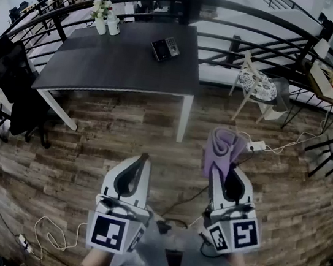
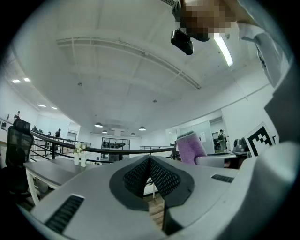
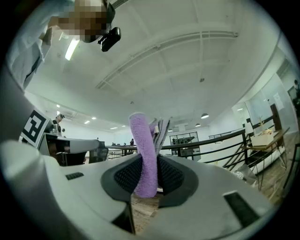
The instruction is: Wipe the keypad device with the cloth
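Note:
The keypad device (image 1: 165,48), black with a grey key block, lies on the dark table (image 1: 114,66) far ahead of both grippers. My right gripper (image 1: 227,163) is shut on a folded purple cloth (image 1: 224,148), which sticks up between its pads (image 3: 146,154). My left gripper (image 1: 141,159) is shut with nothing between its pads (image 2: 150,176). Both are held low over the wooden floor, well short of the table. In the left gripper view the purple cloth (image 2: 190,146) shows at the right.
A white vase with flowers (image 1: 101,17) and a white cup (image 1: 113,25) stand at the table's far left. A black office chair (image 1: 9,84) is left of the table, a light chair (image 1: 257,87) to the right. Cables (image 1: 52,236) lie on the floor; a black railing (image 1: 245,23) runs behind.

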Demonstrator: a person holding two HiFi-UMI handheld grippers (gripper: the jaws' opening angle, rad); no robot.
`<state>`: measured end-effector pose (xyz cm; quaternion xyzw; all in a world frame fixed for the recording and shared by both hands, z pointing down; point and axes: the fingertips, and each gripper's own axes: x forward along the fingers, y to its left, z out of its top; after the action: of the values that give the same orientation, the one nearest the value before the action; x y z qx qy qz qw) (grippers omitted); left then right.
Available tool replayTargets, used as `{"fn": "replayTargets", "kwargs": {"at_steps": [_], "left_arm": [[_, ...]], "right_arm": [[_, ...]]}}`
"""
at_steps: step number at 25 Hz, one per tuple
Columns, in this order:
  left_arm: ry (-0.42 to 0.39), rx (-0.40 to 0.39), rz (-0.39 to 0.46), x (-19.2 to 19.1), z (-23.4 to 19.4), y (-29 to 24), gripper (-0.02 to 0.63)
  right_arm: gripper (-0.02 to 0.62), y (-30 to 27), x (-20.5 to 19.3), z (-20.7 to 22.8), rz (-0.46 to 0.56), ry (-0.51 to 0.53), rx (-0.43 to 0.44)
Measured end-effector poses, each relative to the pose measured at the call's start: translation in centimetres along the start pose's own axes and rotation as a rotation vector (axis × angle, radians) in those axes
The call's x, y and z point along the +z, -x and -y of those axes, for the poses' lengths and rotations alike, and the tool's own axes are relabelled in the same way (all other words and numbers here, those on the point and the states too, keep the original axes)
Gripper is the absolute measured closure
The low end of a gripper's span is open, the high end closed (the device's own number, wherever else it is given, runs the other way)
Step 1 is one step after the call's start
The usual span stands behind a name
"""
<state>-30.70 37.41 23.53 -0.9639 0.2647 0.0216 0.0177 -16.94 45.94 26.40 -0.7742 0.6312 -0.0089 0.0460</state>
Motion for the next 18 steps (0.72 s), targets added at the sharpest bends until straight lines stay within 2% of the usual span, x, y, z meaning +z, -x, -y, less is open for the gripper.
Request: {"fn": "replayTargets", "kwargs": {"at_steps": [5, 18], "left_arm": [[-0.004, -0.004, 0.028, 0.7, 0.6, -0.7, 0.594], [0.019, -0.005, 0.033, 0.8, 0.3, -3.2, 0.594]], "right_arm": [[0.499, 0.0, 0.2, 0.5, 0.004, 0.001, 0.002], [0.497, -0.7, -0.5, 2.8, -0.011, -0.029, -0.043]]}}
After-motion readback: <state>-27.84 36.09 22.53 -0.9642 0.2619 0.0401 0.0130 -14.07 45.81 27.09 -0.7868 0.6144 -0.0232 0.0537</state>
